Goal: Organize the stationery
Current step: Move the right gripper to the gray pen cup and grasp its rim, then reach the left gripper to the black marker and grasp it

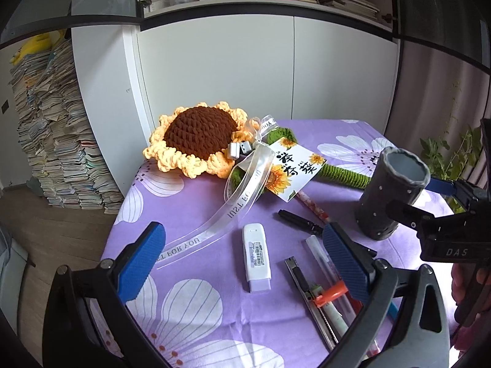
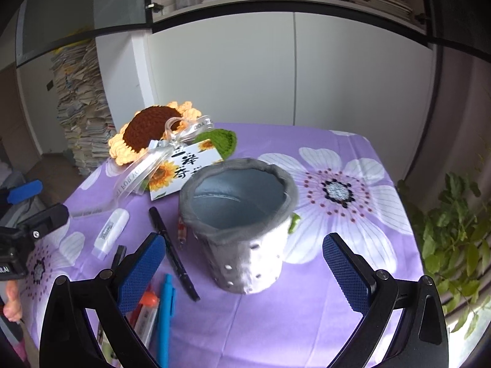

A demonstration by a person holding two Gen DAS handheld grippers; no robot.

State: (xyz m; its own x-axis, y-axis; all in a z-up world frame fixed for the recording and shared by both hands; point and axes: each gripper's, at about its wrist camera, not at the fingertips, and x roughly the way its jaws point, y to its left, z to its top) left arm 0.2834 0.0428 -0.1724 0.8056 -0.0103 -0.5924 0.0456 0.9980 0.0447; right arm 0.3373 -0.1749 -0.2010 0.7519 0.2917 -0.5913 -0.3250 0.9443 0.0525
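Left of the grey felt cylindrical pen holder (image 2: 242, 227), white plastic correction tape (image 1: 257, 262) lies lengthwise between the left gripper (image 1: 245, 260) jaws, wide open, empty; right gripper (image 2: 245, 273) likewise.

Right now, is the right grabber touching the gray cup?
Apart. In the right wrist view the right gripper is wide open, and purple tablecloth shows between its right finger and the gray cup; the left finger also stands clear.

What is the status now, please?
Left gripper open over correction tape. Right gripper open, facing grey pen holder. Holder empty; pens on cloth.
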